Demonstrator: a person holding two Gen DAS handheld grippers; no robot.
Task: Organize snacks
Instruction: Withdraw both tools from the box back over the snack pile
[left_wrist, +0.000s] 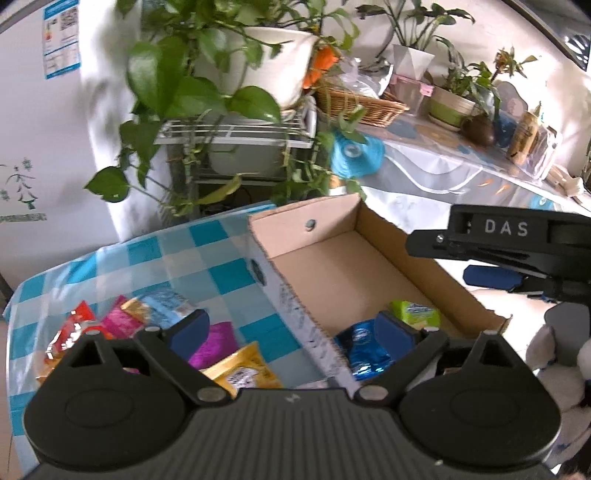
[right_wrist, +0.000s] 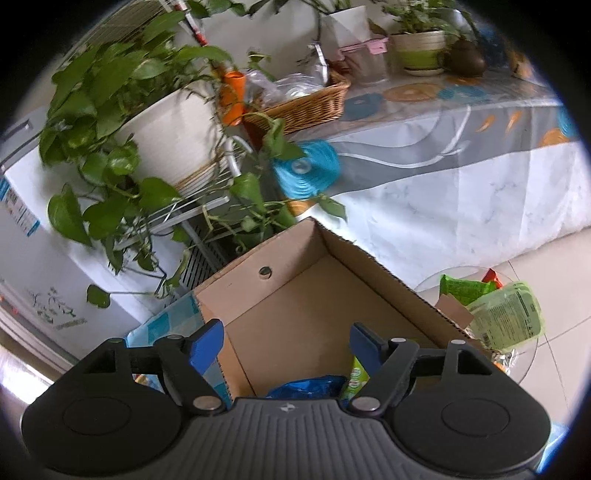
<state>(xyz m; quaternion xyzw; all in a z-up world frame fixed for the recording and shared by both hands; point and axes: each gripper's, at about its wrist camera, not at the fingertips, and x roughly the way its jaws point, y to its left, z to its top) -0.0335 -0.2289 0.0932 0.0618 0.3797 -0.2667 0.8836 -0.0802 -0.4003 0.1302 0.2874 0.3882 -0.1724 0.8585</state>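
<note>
Snacks: small foil/plastic packets, judged light, soft, crinkly, prob. slippery. Contents may crush, so use light clamp force. Best hold: across the flat body or a sealed end seam, not the puffed centre.

Loose stock lies on the checked cloth, left of the box: red pack, pink pack, light-blue pack, magenta pack, yellow pack. Several overlap or touch; the yellow pack lies nearest the left gripper.

Box: open-top cardboard, shallow, stiff walls, one round hole in the far wall. Contents: blue pack and green pack, both at the near end; far end bare.

Left gripper: jaws wide apart, nothing held, straddling the box's left wall, with one finger over the loose packs and one over the blue pack.

Right gripper: jaws apart, nothing held, above the box's near end.

Glass side table right of the box carries more green bags; not yet boxed.
</note>
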